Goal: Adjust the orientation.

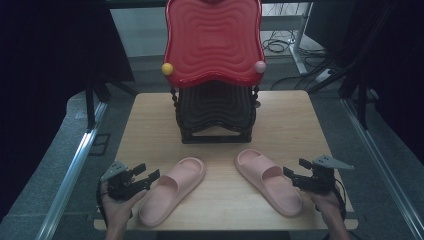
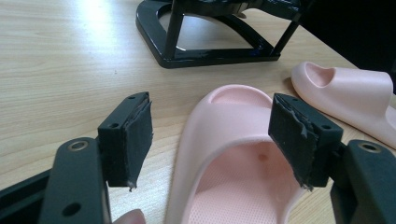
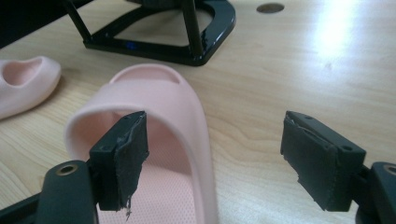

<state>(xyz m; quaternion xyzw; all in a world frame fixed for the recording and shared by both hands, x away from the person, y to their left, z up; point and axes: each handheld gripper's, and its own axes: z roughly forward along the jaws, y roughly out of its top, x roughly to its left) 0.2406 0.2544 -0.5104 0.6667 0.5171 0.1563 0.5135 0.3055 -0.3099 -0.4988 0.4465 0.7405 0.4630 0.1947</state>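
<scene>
Black rack (image 1: 216, 116) is seen on the bench (image 1: 150, 120), well beyond both tongs. Left slipper (image 1: 172, 189) lies just beside the left tongs (image 1: 148, 175); right slipper (image 1: 268, 181) just beside the right tongs (image 1: 295, 168). Both tongs are held wide open, nothing gripped.

Dim surroundings, while overhead light glares white on the table (image 3: 336, 28) (close pads blur slightly).
</scene>
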